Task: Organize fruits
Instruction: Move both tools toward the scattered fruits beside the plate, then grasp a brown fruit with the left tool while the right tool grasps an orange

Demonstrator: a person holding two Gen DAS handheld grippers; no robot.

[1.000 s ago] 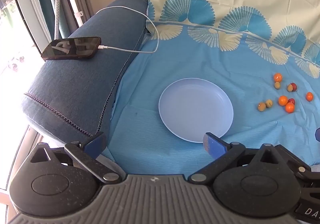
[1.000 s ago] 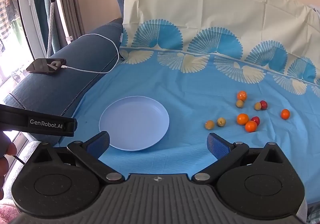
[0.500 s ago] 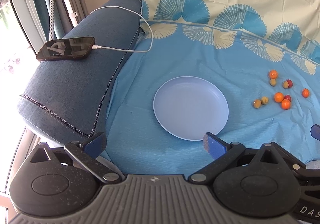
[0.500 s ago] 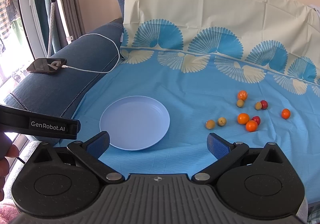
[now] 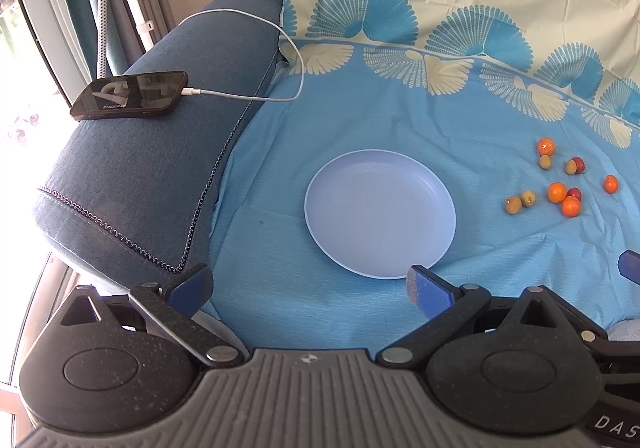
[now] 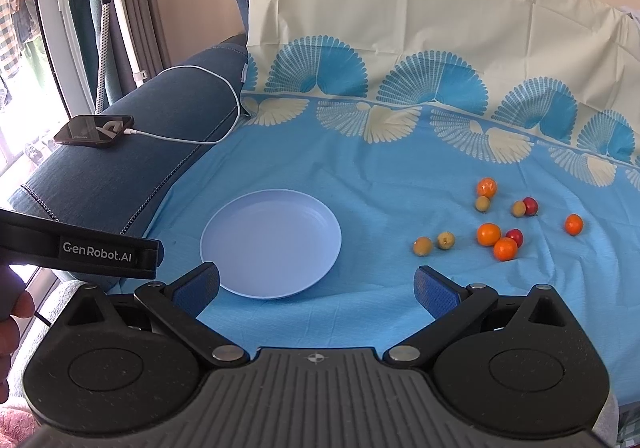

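— While the small round orange, olive and red fruits (image 6: pixel 489 234) lie loose on the blue sheet (image 6: pixel 360 175), right of the empty pale-blue plate (image 6: pixel 271 242), which gripper goes?

— Right gripper (image 6: pixel 316 288), nearer. Left gripper (image 5: pixel 308 290) faces the plate. Both gape wide, holding nothing.

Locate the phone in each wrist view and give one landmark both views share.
Left wrist view: the phone lies at upper left on the sofa armrest, cable plugged in.
Right wrist view: the phone sits at the left edge, mid-height, on the same armrest.
Shared landmark: the empty plate on the blue sheet.
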